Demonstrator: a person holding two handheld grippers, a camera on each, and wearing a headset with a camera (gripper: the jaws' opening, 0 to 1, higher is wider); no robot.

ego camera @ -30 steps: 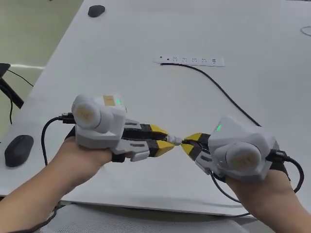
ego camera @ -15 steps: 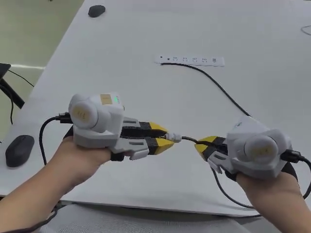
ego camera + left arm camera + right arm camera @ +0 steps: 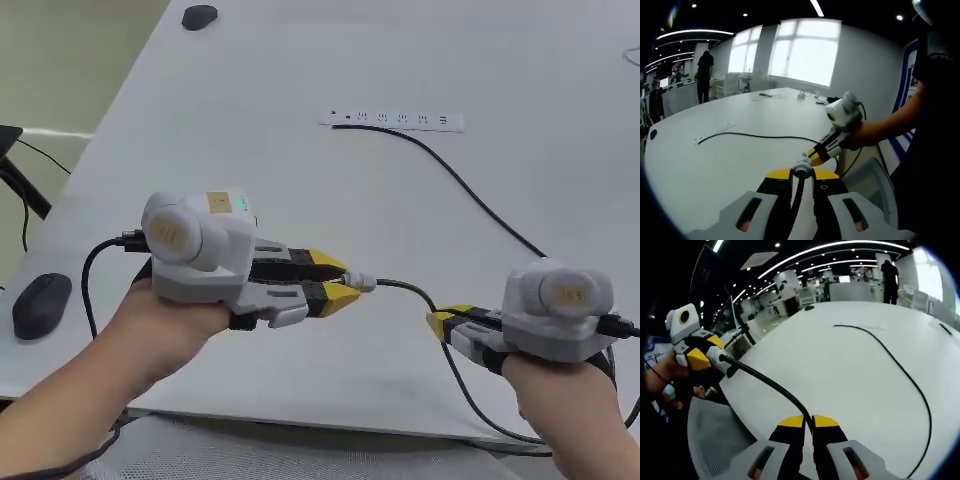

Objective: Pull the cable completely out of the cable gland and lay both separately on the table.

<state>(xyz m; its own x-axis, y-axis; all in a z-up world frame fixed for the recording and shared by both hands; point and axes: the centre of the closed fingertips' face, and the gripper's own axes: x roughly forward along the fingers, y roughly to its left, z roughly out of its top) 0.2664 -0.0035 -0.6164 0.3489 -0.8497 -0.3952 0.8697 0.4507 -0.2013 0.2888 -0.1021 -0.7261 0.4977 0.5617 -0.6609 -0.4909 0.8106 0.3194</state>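
Observation:
My left gripper (image 3: 345,285) is shut on a small white cable gland (image 3: 362,284), held above the table's front part. A black cable (image 3: 410,291) leaves the gland and curves right to my right gripper (image 3: 440,321), which is shut on it. In the left gripper view the gland (image 3: 802,166) sits at the jaw tips, with cable (image 3: 797,194) running back between the jaws. In the right gripper view the cable (image 3: 770,382) stretches from my jaws (image 3: 809,421) up to the gland (image 3: 717,356) in the left gripper (image 3: 699,358).
A white power strip (image 3: 397,121) lies at the back, its black cord (image 3: 470,195) running toward the front right. One dark mouse (image 3: 199,16) sits far back, another (image 3: 41,304) at the left edge. The table's front edge (image 3: 330,425) is just below the grippers.
My right gripper has moved right and toward me along with the cable, so a longer stretch of cable now shows between the grippers. The left gripper has stayed nearly still.

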